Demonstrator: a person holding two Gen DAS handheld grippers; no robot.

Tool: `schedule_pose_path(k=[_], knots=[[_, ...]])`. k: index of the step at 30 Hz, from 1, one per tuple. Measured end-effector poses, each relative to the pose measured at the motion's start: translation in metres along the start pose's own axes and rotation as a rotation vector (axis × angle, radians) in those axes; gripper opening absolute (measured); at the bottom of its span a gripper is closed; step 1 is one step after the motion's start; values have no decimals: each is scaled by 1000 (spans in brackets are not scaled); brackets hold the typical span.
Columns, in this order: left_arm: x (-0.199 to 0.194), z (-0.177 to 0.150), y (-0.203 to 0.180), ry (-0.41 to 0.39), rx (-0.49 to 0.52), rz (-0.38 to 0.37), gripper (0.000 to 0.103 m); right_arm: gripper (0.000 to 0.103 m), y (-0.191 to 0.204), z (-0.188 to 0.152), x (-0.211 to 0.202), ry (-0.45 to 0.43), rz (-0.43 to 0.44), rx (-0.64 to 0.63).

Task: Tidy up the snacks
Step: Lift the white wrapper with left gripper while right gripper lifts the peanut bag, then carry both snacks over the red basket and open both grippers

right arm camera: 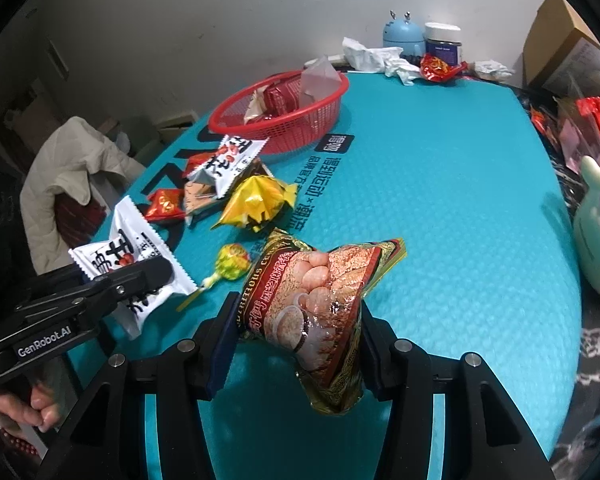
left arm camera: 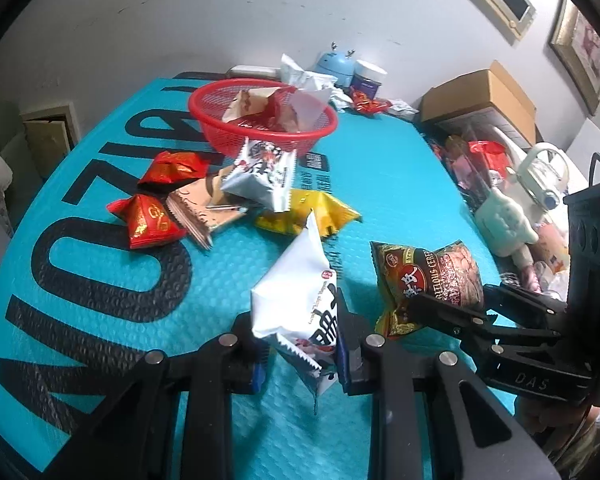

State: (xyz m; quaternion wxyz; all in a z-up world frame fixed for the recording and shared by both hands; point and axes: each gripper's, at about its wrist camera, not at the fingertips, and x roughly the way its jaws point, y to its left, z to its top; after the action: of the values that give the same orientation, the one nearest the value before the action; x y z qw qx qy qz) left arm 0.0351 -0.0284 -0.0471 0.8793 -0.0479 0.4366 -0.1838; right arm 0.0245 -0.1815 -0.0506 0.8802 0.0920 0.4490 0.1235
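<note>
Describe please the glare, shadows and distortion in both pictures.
Left wrist view: fisheye bends the teal mat; a shadow lies under the white packet. Right wrist view: glare on the cereal packet; dark corners, curved mat edge.

White snack packet [left arm camera: 296, 300] tilted upright above teal mat, brown cereal sachet [right arm camera: 324, 304] raised beside it, loose wrapped snacks [left arm camera: 204, 196] heaped before part-filled red basket [left arm camera: 220, 118].
</note>
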Motion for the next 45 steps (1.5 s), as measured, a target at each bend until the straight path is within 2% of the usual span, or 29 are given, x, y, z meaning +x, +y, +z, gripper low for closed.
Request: schedule_pose_path(k=[11,20,31,45], knots=[[-45,-1,-27,-99,57,-2,26,52,20,-9,-54,-108,17,-52],[-74,20,-35,-189,86,-4,26,52,38,11,-89,-206,7,-118],[-94,73,-38,-299,127,-16,26,52,51,60,-99,-282,-13,-179],[-64,154,-20,-342,161,-18,26,52,47,137,-64,-338,-48,-167]])
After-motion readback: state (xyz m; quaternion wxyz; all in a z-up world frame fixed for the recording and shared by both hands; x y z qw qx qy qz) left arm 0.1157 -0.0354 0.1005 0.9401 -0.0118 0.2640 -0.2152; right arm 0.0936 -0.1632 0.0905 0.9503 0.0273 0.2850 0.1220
